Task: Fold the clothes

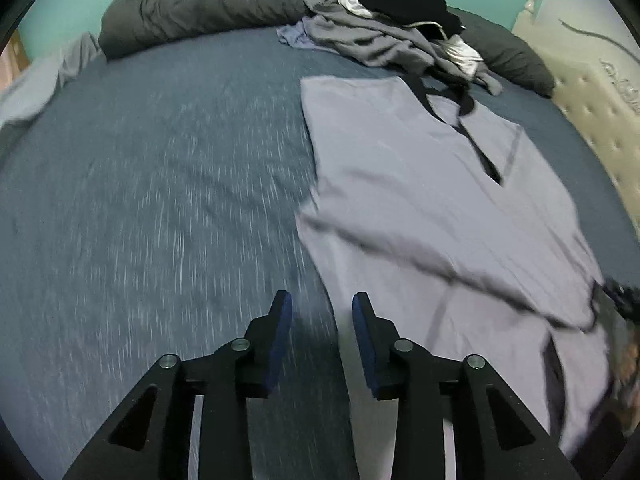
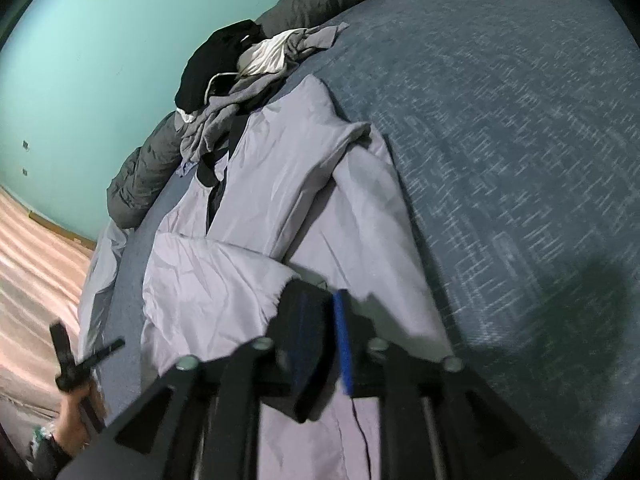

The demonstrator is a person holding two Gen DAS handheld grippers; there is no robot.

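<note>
My left wrist cam looks steeply down over the bed (image 1: 160,160), close. My right cam is tilted, nearer the lavender shirt (image 2: 280,184). Both share shirt, clothes pile (image 1: 392,20), teal wall (image 2: 80,60).

shirt (image 1: 400,168): smooth lilac cloth | bedsheet (image 1: 160,200): matt heathered blue knit

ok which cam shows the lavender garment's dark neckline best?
Left wrist view: the dark neckline lies unobstructed on the flat lavender garment. Right wrist view shows it small, oblique and partly hidden by folds.
</note>
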